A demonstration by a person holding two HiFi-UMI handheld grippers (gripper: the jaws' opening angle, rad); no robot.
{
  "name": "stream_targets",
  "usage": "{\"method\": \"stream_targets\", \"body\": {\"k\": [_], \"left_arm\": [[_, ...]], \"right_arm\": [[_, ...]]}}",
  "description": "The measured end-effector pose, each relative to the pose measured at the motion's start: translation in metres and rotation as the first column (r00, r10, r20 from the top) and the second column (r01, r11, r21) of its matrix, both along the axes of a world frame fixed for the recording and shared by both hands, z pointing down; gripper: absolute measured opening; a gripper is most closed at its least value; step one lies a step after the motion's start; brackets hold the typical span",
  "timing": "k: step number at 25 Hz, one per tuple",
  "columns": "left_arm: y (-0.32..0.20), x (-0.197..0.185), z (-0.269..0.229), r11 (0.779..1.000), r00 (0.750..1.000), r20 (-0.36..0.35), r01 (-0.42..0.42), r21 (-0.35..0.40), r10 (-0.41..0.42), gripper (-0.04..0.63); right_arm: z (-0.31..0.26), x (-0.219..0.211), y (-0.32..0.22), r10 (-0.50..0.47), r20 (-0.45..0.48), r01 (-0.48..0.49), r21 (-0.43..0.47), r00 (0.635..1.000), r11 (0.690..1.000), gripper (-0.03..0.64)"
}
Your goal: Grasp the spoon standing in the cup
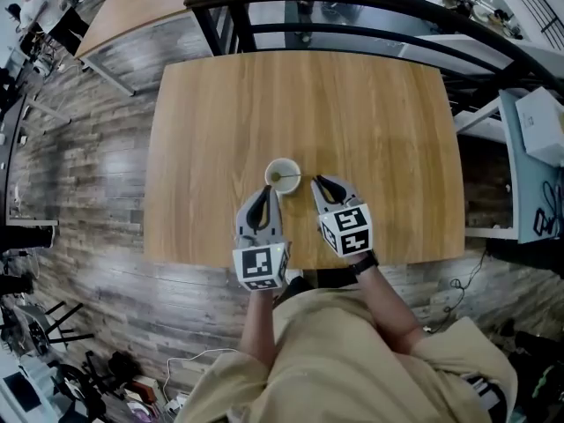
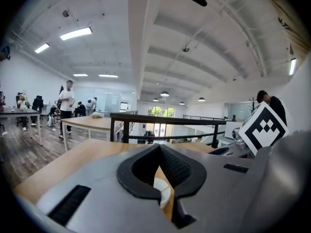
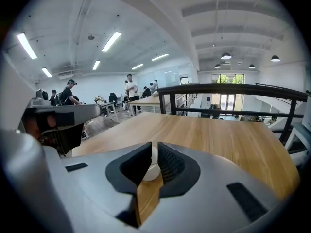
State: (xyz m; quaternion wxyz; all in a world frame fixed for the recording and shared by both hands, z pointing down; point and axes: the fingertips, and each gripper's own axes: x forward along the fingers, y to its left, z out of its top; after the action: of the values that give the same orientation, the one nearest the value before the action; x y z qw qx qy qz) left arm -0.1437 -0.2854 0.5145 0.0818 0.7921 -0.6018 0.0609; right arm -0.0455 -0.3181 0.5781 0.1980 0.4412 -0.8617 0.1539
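Wooden tabletop recorded, light grain, largely bare. One white cup is set upright on it, near the front edge, about mid-width.

flr – grey planks | tbl – light wood | blk railing | strip lts

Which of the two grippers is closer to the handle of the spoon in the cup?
The right gripper: the handle of the spoon leans out of the cup toward its tip. The left gripper is at the cup's opposite side.
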Motion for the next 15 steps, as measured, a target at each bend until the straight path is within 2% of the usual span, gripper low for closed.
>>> {"method": "stream_targets", "body": {"k": [7,8,9,10,15], "left_arm": [[-0.021,-0.005,0.022,0.999,1.0,-0.006,0.005,-0.044,-0.005,0.005],[-0.023,-0.006,0.024,0.999,1.0,-0.006,0.007,-0.049,-0.007,0.005],[-0.025,-0.006,0.027,0.998,1.0,-0.008,0.01,-0.055,-0.011,0.005],[-0.027,-0.006,0.029,0.998,1.0,-0.011,0.014,-0.06,-0.015,0.005],[-0.033,-0.003,0.041,0.996,1.0,-0.022,0.017,-0.088,-0.019,0.005]], "right_arm": [[0.038,-0.005,-0.014,-0.004,-0.014,0.003,-0.088,1.0,0.996,0.017],[0.044,-0.005,-0.016,-0.003,-0.016,0.002,-0.1,1.0,0.995,0.031],[0.05,-0.006,-0.017,-0.003,-0.02,0.001,-0.111,1.0,0.994,0.083],[0.055,-0.006,-0.018,-0.003,-0.022,0.001,-0.124,1.0,0.992,0.105],[0.077,-0.009,-0.022,0.022,0.042,-0.012,-0.207,0.999,0.978,0.142]]}}
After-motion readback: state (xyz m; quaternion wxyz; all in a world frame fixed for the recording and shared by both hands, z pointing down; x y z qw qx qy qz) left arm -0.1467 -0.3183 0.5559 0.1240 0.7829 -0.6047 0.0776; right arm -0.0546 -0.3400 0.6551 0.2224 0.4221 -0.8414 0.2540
